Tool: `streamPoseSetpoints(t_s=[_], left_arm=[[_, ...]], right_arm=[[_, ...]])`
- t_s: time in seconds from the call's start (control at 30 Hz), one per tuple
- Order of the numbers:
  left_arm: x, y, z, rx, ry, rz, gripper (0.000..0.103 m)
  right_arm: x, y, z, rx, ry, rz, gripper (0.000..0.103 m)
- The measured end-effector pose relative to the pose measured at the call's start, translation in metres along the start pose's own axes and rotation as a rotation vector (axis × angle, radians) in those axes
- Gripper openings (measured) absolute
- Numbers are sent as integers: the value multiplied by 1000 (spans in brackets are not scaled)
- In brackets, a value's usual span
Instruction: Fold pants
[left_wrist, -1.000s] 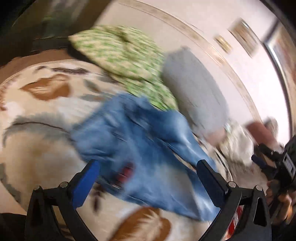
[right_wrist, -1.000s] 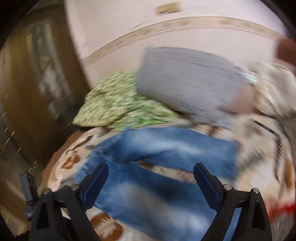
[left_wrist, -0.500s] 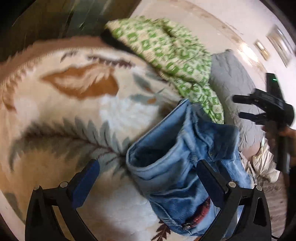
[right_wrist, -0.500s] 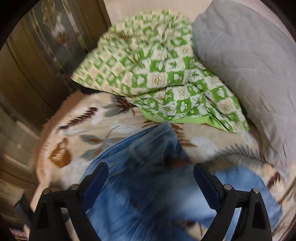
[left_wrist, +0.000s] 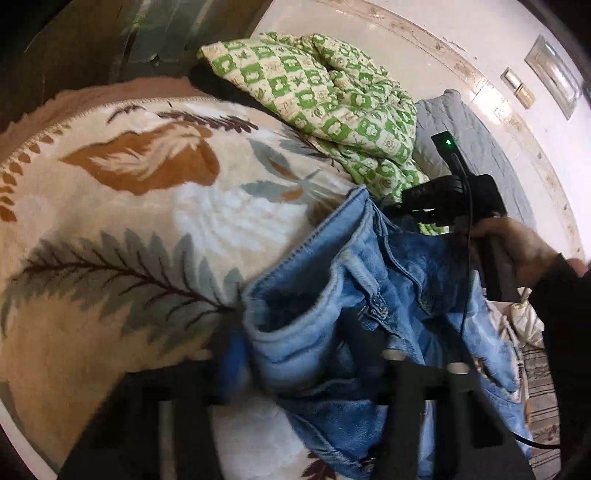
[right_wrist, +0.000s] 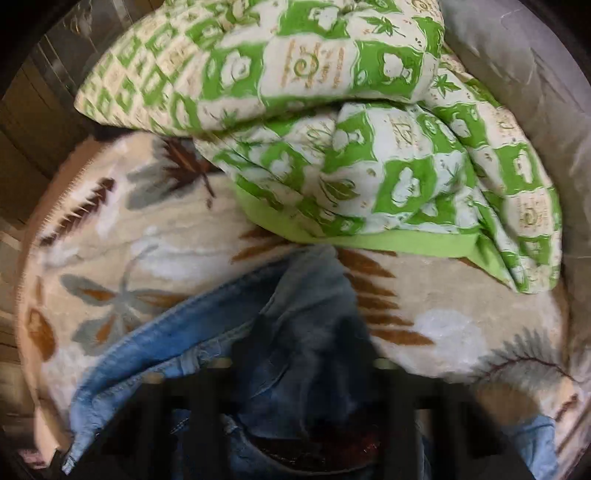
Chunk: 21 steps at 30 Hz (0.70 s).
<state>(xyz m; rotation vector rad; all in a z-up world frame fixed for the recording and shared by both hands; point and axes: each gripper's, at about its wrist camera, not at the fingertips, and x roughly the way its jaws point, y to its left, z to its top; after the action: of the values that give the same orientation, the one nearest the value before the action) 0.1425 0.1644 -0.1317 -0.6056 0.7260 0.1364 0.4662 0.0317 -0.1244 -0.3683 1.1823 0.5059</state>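
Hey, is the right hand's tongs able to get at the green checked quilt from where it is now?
Probably not right away. The right tongs have just been closing with the blue jeans bunched between them, so they look occupied. The green checked quilt lies unobstructed just beyond on the blanket.

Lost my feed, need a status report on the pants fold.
Both grippers just closing on the jeans, left gripper and right gripper pinching denim. Jeans crumpled, unfolded. Green checked quilt close beyond.

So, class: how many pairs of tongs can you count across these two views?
2. The left tongs close on the jeans at the waistband, low in their own view. The right tongs grip denim further along; their body also shows in the left view. None seem hidden.
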Motion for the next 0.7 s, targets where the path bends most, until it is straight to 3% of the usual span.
streamPoseSetpoints(t_s=[0.07, 0.1, 0.37, 0.43, 0.5, 0.6, 0.7], left_arm=[[-9, 0, 1, -3, -25, -46, 21], [-14, -1, 2, 3, -45, -59, 19], [-82, 5, 12, 11, -290, -155, 16], [-95, 16, 14, -14, -344, -138, 16], [-106, 29, 17, -33, -397, -66, 16], [-92, 55, 23, -107, -312, 1, 16], [-61, 77, 23, -190, -149, 95, 20]], right_arm=[[-13, 6, -2, -32, -27, -17, 16], [-26, 10, 0, -40, -54, -13, 14], [-122, 74, 25, -182, -283, 24, 13], [-131, 99, 37, -208, -355, 72, 13], [-125, 120, 45, -218, -386, 95, 13], [-81, 149, 60, -200, -326, 99, 13], [-19, 158, 64, -152, -190, 51, 27]])
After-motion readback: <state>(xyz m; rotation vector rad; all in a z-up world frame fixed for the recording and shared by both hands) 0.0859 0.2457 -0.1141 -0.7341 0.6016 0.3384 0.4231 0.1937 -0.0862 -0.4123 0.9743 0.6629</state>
